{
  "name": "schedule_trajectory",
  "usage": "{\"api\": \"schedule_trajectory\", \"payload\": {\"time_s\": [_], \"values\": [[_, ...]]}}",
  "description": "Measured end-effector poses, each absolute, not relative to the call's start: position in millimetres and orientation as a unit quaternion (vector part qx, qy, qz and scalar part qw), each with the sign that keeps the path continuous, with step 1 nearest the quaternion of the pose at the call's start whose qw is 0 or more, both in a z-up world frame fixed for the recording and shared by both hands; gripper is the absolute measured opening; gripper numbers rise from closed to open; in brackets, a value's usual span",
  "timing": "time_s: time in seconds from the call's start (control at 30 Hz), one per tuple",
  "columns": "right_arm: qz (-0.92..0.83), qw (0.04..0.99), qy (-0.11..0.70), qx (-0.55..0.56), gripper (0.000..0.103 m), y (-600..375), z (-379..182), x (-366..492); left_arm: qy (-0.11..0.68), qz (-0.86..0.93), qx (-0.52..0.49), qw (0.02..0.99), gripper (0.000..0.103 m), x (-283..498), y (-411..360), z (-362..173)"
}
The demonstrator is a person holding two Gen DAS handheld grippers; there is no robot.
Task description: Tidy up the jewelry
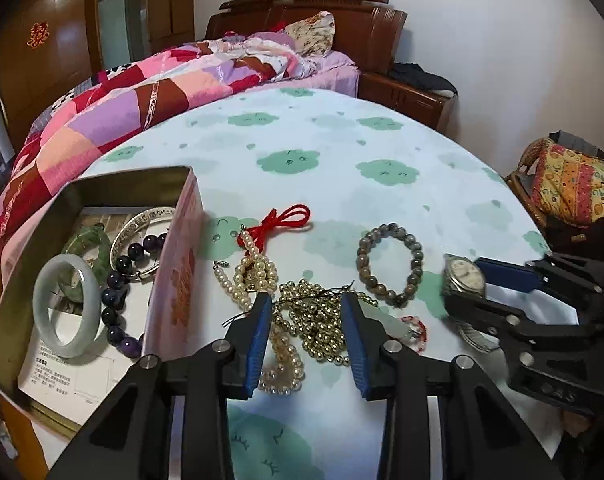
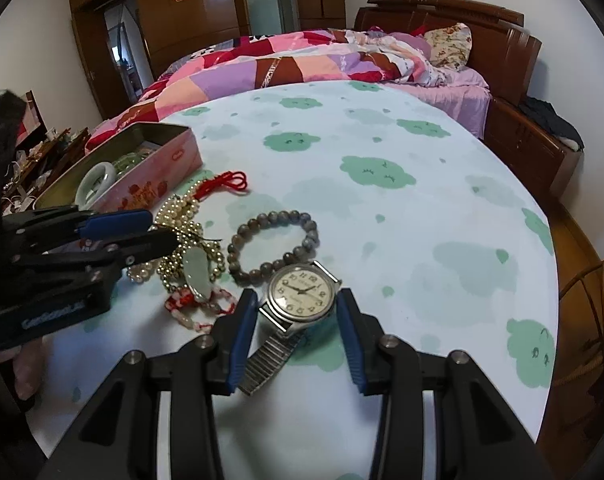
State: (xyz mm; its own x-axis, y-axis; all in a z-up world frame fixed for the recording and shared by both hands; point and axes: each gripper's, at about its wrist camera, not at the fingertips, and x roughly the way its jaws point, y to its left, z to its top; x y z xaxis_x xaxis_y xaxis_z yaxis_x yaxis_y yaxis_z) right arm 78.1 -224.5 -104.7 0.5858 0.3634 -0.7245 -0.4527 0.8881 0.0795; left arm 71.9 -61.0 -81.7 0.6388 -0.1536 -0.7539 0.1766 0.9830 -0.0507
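The worry I'd have is the tangle under the left gripper (image 1: pixel 306 308): its fingers stand wide apart, holding nothing, either side of the gold bead chain (image 1: pixel 314 320), which lies knotted up with the pearl strand (image 1: pixel 253 276) and the red cord (image 1: pixel 279 222), so a pinch there would likely drag all three along, or snag the jade pendant (image 2: pixel 197 274) and its red-and-white bracelet (image 2: pixel 193 308) lying just beside. The right gripper (image 2: pixel 297 308) is also spread wide and empty, its fingers flanking the watch (image 2: pixel 302 292); closing on the smooth round case could squirt it sideways across the bench (image 2: pixel 422 208), or the metal band could slip free. By my count, seven pieces lie out on the cloth, the grey bead bracelet (image 1: pixel 390 264) being the seventh. The pink tin (image 1: pixel 173 280) at the left holds four I can see: a pale bangle (image 1: pixel 67 308), a green one, a silver one and a dark purple bead bracelet.
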Motion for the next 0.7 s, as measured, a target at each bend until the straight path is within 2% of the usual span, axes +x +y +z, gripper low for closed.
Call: {"api": "schedule_trajectory", "payload": {"time_s": [0.03, 0.13, 0.23, 0.33, 0.6, 0.7], "values": [[0.23, 0.889, 0.392, -0.056, 0.043, -225, -105, 78, 0.419, -0.085, 0.013, 0.904, 0.036, 74, -60, -84], [0.232, 0.89, 0.39, -0.051, 0.043, -227, -105, 78, 0.427, -0.077, 0.0, 0.901, 0.02, 78, -54, -90], [0.233, 0.89, 0.389, -0.05, 0.043, -227, -106, 78, 0.427, -0.075, -0.004, 0.901, 0.017, 82, -53, -91], [0.233, 0.889, 0.39, -0.052, 0.043, -227, -107, 78, 0.434, -0.087, -0.005, 0.897, 0.005, 84, -55, -94], [0.233, 0.89, 0.389, -0.052, 0.043, -227, -108, 77, 0.404, -0.069, 0.02, 0.912, 0.005, 66, -56, -77], [0.236, 0.888, 0.39, -0.054, 0.043, -226, -108, 76, 0.414, -0.064, 0.023, 0.908, 0.01, 67, -57, -79]]}}
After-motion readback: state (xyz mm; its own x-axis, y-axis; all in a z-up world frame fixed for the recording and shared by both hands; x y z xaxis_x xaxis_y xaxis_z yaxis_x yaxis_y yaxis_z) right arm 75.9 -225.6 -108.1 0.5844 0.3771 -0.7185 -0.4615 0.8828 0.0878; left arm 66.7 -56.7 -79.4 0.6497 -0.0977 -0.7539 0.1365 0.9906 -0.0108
